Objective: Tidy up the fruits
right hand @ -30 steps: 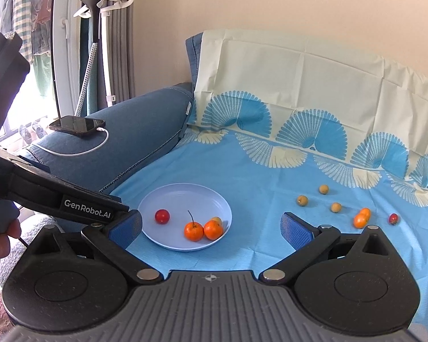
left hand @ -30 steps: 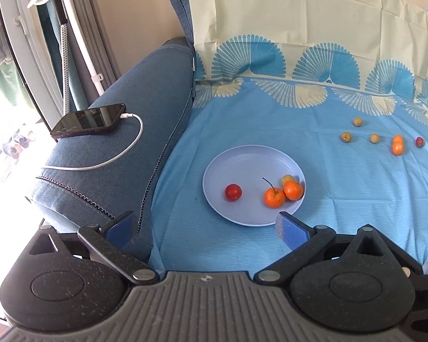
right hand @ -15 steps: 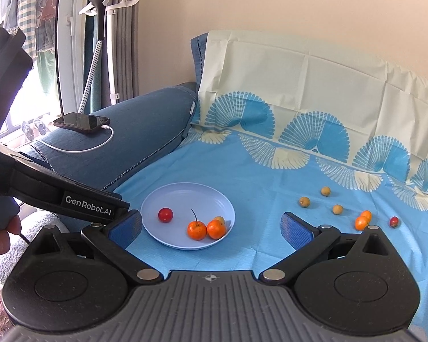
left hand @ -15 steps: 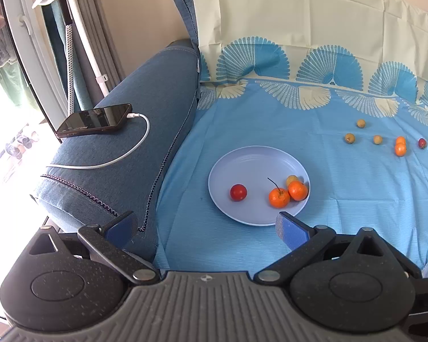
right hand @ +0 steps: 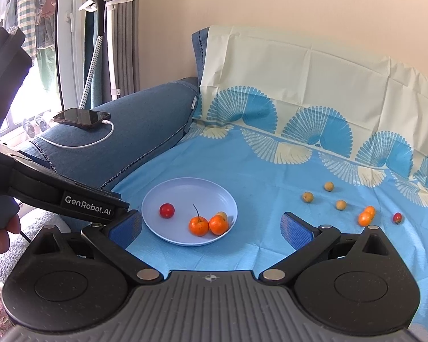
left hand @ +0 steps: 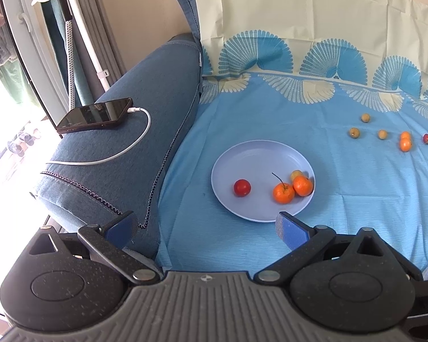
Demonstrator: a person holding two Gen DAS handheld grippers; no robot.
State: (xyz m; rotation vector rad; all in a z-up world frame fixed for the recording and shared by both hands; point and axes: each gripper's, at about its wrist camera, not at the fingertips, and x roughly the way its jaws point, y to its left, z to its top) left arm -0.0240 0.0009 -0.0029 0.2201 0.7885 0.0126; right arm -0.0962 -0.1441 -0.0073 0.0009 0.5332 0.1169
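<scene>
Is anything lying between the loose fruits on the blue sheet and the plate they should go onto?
Nothing visible. Only bare sheet separates the loose fruits from the plate. Both the right gripper and left gripper are open and empty.

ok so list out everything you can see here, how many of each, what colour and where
Plate: one, pale lilac, on the blue sheet.
Oranges on plate: two, orange, touching, at the plate's near right.
Red fruit on plate: one, left part.
Yellow fruit on plate: one, behind the oranges.
Loose yellow fruits: three, on the sheet right of the plate.
Loose oranges: two, touching, further right.
Loose red fruit: one, rightmost.
Sheet: one, blue with fan pattern, over the sofa.
Phone: one, black, on the sofa arm, white cable plugged in.
Garment steamer: one, by the window.
Left gripper: jaws open, empty.
Right gripper: jaws open, empty.
</scene>
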